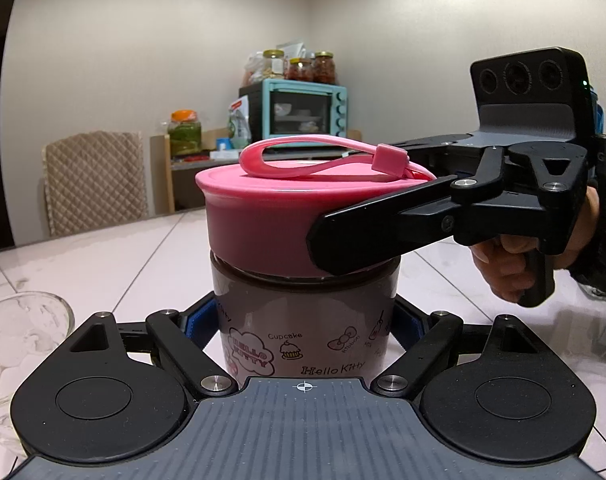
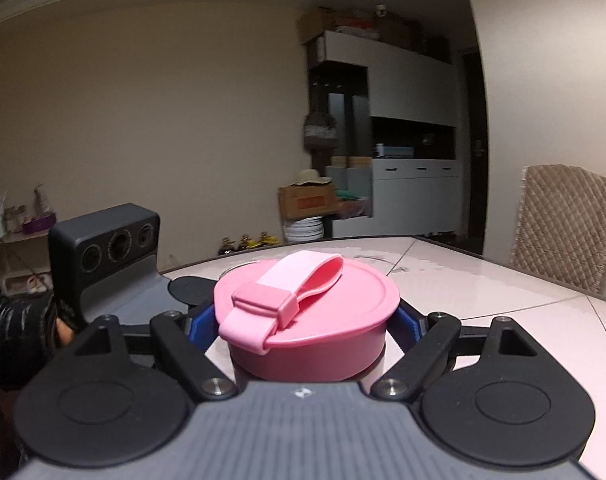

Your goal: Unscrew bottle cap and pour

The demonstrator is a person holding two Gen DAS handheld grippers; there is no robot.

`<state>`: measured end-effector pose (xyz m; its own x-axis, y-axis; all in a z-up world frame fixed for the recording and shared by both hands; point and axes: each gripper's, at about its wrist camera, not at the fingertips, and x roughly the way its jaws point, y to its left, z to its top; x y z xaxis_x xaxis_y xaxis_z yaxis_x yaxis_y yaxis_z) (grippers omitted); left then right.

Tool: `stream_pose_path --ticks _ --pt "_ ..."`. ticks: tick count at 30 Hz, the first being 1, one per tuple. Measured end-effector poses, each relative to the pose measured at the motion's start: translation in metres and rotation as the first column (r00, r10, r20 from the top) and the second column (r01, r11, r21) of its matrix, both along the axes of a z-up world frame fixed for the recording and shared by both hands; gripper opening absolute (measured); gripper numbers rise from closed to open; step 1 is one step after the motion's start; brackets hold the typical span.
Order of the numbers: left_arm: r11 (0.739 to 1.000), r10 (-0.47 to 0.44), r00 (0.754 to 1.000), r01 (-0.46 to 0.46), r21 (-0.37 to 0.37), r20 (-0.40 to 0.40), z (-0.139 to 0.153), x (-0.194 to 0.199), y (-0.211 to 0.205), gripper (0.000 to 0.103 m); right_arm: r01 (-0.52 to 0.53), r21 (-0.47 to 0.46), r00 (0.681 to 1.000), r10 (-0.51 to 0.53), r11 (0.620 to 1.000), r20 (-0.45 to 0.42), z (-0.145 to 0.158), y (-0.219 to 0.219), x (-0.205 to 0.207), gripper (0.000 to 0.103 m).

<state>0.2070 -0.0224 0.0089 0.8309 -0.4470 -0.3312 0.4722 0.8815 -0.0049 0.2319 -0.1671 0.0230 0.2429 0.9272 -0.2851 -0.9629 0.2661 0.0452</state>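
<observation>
The bottle (image 1: 303,320) is standing upright on the pale tiled worktop (image 1: 103,256), its brown printed body sitting between the blue pads of the left gripper (image 1: 303,320), whose jaws are clenching it low down. The pink cap (image 1: 263,220) is sitting on the bottle's top, with a pink strap loop (image 1: 303,156) lying across it. The right gripper (image 2: 307,332) is reaching in from the side, and its jaws are grasping the pink cap around its rim; in the right wrist view the blue pads are pressing on both sides of the cap. A hand (image 1: 519,248) is gripping the right gripper's handle. A clear glass bowl (image 1: 19,340) is resting on the worktop just beside the left gripper.
</observation>
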Motion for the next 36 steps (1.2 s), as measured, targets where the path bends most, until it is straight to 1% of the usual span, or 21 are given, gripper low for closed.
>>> stream_pose_path --ticks 3,5,6,7,9,13,15,20,28,36 --pt "1.000 0.001 1.000 -0.001 0.000 0.000 0.001 -0.001 -0.001 0.090 0.021 0.002 1.000 -0.021 1.000 -0.001 0.002 0.002 -0.003 0.087" --pt "1.000 0.001 1.000 -0.001 0.002 0.001 0.001 -0.001 -0.001 0.090 0.055 0.003 0.998 -0.055 0.998 0.005 0.004 0.004 -0.007 0.091" --pt "1.000 0.001 1.000 -0.001 0.001 0.000 0.001 -0.001 -0.001 0.090 0.091 -0.001 0.996 -0.091 0.996 0.009 0.005 0.006 -0.011 0.095" --pt "1.000 0.001 1.000 -0.001 0.001 0.000 0.001 -0.001 -0.001 0.090 0.107 -0.003 0.994 -0.107 0.994 0.010 0.002 0.003 -0.015 0.095" --pt "1.000 0.001 1.000 -0.001 0.001 0.000 0.001 -0.001 -0.001 0.090 0.167 -0.012 0.986 -0.166 0.986 0.026 0.005 0.004 -0.027 0.095" --pt "1.000 0.000 1.000 0.000 0.000 0.000 0.001 -0.002 -0.001 0.090 0.260 -0.018 0.965 -0.259 0.966 0.051 0.008 0.010 -0.045 0.096" --pt "1.000 0.001 1.000 -0.001 0.001 0.000 0.001 -0.002 0.000 0.090 0.319 -0.009 0.946 -0.318 0.948 0.066 0.007 0.015 -0.056 0.097" --pt "1.000 0.001 1.000 -0.001 0.001 0.000 0.001 -0.002 0.000 0.090 0.414 0.006 0.906 -0.412 0.910 0.093 0.000 0.028 -0.071 0.099" --pt "1.000 0.001 1.000 -0.001 0.001 0.000 0.002 -0.003 0.000 0.090 0.485 0.025 0.873 -0.486 0.874 0.047 -0.010 0.035 -0.069 0.099" --pt "1.000 0.001 1.000 -0.001 0.001 0.000 0.002 -0.002 0.001 0.090 0.526 0.034 0.848 -0.527 0.850 0.046 -0.016 0.037 -0.070 0.099"
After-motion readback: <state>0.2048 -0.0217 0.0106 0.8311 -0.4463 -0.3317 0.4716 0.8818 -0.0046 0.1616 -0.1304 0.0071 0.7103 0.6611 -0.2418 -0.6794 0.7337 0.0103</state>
